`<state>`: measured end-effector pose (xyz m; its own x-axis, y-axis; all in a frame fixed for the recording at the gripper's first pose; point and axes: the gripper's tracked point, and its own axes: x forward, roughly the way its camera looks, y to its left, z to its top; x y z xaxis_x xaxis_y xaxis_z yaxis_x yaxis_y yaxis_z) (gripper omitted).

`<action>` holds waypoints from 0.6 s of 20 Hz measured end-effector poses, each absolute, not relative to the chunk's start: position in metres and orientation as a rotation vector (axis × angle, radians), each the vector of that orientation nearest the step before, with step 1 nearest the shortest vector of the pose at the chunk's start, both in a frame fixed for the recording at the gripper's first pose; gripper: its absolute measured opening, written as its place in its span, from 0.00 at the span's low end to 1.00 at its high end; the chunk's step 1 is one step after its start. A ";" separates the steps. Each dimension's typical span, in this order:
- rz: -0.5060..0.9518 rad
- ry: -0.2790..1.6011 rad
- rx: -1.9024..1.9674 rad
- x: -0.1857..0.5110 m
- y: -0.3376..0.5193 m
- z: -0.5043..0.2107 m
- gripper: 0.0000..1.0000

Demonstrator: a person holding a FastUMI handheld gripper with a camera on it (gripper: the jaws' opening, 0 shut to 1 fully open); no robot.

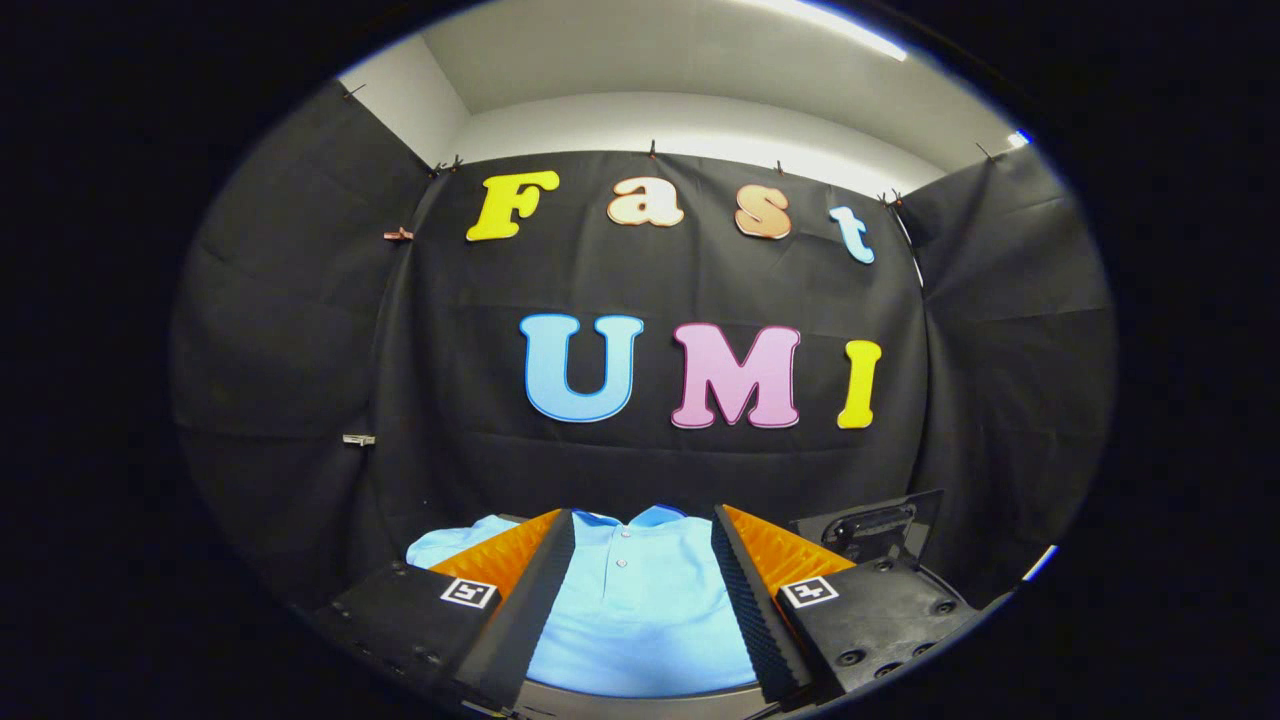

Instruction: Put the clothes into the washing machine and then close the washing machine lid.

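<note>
Gripper view shows the gripper (pixel 642 560) with its 2 fingers spread wide, holding nothing. A light blue polo shirt (pixel 640 610) lies flat between and just beyond them. A raised dark lid (pixel 880 525) stands to the right of the shirt.

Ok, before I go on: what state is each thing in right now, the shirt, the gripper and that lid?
Light blue polo shirt: lying flat, collar away from the gripper, not gripped.
Gripper: open, fingers spread over the shirt, one on each side of the button placket.
Dark lid: standing raised beyond the right-hand finger, so apparently open.
</note>
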<state>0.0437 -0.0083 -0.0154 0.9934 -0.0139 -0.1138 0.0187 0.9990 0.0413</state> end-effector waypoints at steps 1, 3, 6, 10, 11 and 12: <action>-0.003 0.142 0.054 0.050 -0.006 -0.020 0.87; 0.005 0.208 0.052 0.062 -0.003 -0.032 0.87; 0.018 0.332 0.097 0.078 0.001 -0.051 0.87; 0.047 0.413 0.088 0.103 0.008 -0.068 0.87; 0.043 0.422 0.076 0.111 0.006 -0.072 0.87; 0.037 0.444 0.076 0.118 0.003 -0.077 0.87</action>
